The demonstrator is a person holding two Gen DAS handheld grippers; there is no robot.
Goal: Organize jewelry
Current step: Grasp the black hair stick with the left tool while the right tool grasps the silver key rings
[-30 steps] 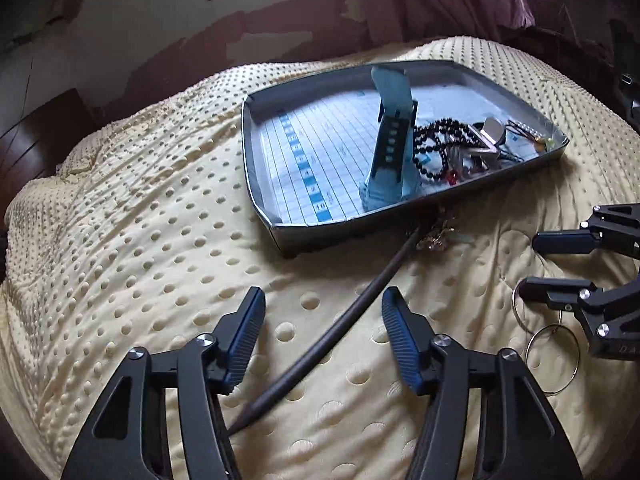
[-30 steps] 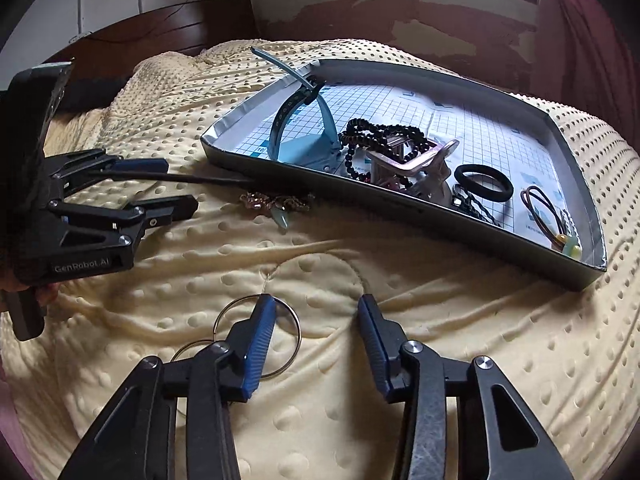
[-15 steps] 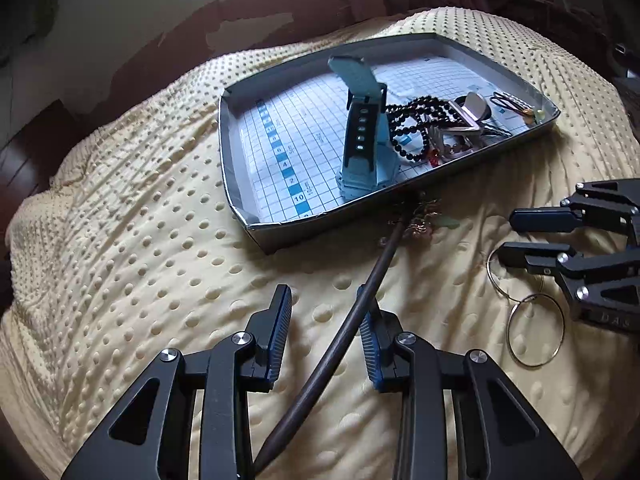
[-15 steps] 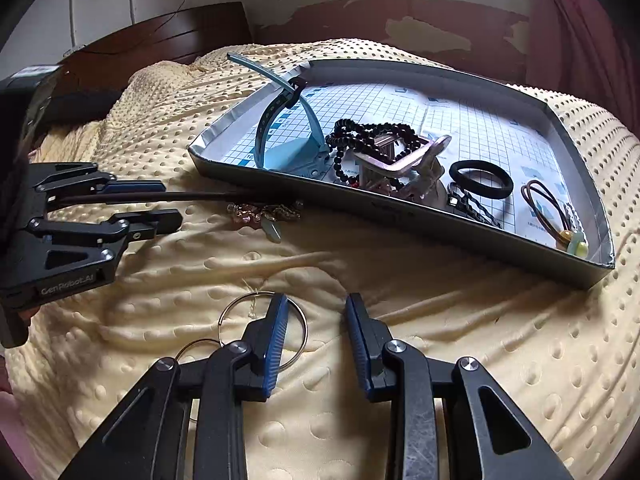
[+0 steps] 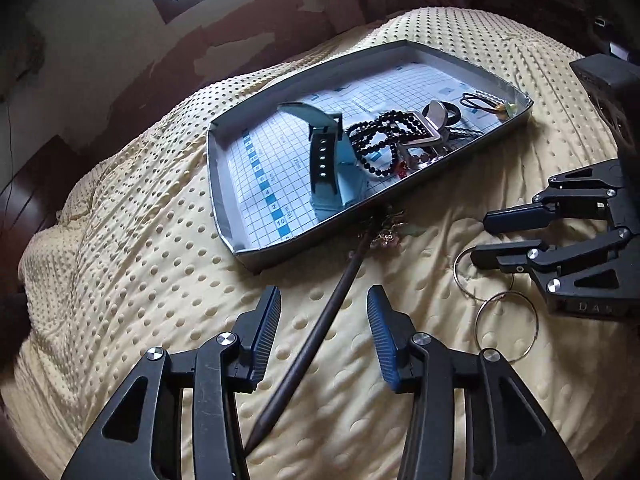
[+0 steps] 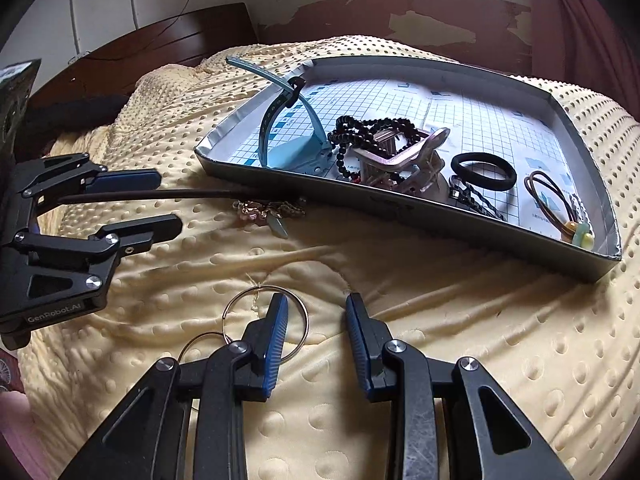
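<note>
On the yellow dotted bedspread (image 5: 120, 272), both grippers stand released — the left gripper (image 5: 324, 320) astride a dark hair stick (image 5: 320, 340) whose charm end (image 6: 264, 210) lies against the tray's (image 6: 280, 178) near wall, the right gripper (image 6: 316, 328) over two wire hoops (image 6: 256, 308).

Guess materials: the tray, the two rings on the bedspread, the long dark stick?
Tray: looks like thin sheet metal or foil-faced card, dull grey sheen, crinkled corners; paper grid liner inside.
Rings: thin metal wire, bright and shiny.
Stick: dark matte brown, tapering to a point, probably wood or plastic; its charm cluster glints like metal.
Bedspread: soft yellow dimpled fabric.
</note>
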